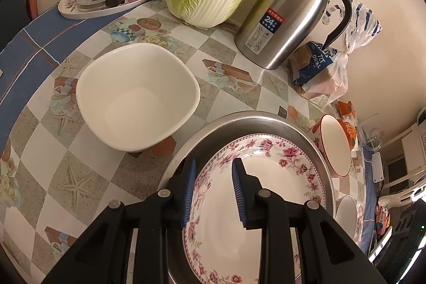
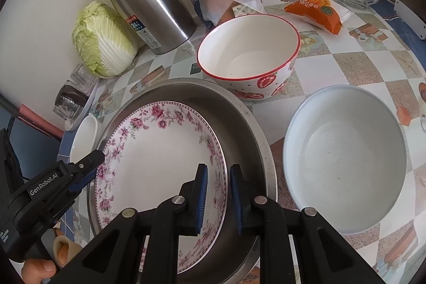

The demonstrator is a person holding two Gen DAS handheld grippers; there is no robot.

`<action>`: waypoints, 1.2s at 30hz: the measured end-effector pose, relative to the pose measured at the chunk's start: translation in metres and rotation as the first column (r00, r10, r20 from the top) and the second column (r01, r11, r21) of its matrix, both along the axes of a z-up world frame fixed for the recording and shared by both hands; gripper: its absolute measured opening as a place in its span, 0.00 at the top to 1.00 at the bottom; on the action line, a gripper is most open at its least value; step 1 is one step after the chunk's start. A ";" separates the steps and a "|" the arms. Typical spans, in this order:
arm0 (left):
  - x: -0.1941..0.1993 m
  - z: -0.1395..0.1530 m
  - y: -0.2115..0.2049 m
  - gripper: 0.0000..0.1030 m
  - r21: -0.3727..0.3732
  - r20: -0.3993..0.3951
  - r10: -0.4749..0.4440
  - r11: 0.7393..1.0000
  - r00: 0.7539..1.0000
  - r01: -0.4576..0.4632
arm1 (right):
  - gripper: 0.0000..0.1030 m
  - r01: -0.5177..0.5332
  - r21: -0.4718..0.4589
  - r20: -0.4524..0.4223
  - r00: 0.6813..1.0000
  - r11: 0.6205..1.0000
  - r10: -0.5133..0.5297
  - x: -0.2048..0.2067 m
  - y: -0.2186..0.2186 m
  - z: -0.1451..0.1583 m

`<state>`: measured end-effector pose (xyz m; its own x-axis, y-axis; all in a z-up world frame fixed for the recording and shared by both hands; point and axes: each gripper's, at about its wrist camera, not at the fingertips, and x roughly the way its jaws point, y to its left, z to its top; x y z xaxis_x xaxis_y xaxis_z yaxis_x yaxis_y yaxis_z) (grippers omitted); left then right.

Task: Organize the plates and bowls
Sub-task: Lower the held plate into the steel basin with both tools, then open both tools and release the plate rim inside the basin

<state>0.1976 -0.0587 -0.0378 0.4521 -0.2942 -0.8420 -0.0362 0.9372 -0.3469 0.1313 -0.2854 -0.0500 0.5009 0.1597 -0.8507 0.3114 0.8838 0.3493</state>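
Both tools straddle floral plate (image 2: pixel 159 151) rim inside steel pan (image 2: pixel 239 108) — left tool (image 1: pixel 213 193) and right tool (image 2: pixel 215 198) slightly parted, pads not pressing.

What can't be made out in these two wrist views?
- Floral plate: near rim hidden under the left tongs in the left view and the right tongs in the right view; whether the pads press the rim is unclear.
- Small white dish: mostly behind the steel pan, right view.
- Glasses on the tray: count unclear, the glass pot blocks them, left view.
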 end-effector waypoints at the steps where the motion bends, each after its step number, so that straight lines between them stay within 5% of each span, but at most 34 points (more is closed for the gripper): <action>1: 0.000 0.001 0.000 0.72 0.002 -0.002 -0.001 1.000 1.000 0.001 | 0.81 -0.001 -0.002 0.004 1.000 1.000 0.001 0.000 0.000 0.002; 8: -0.002 0.010 -0.003 0.72 0.014 -0.003 -0.029 0.999 1.000 0.029 | 0.81 -0.012 -0.034 0.033 0.999 0.999 0.013 -0.003 0.001 0.017; 19: -0.010 0.028 -0.019 0.51 0.112 0.029 -0.084 0.991 0.996 0.080 | 0.80 -0.022 -0.101 0.065 0.997 0.995 0.028 -0.010 0.003 0.038; 26: -0.011 0.024 -0.025 0.42 0.182 0.001 -0.093 0.979 0.996 0.092 | 0.57 -0.025 -0.137 0.060 0.998 0.990 0.033 -0.012 0.003 0.041; 29: -0.010 0.021 -0.025 0.30 0.207 -0.015 -0.093 0.974 0.996 0.094 | 0.45 -0.027 -0.140 0.059 0.998 0.990 0.035 -0.012 0.002 0.040; 36: -0.011 0.016 -0.025 0.17 0.231 -0.030 -0.083 0.969 0.996 0.088 | 0.32 -0.029 -0.149 0.046 0.998 0.988 0.036 -0.011 0.001 0.037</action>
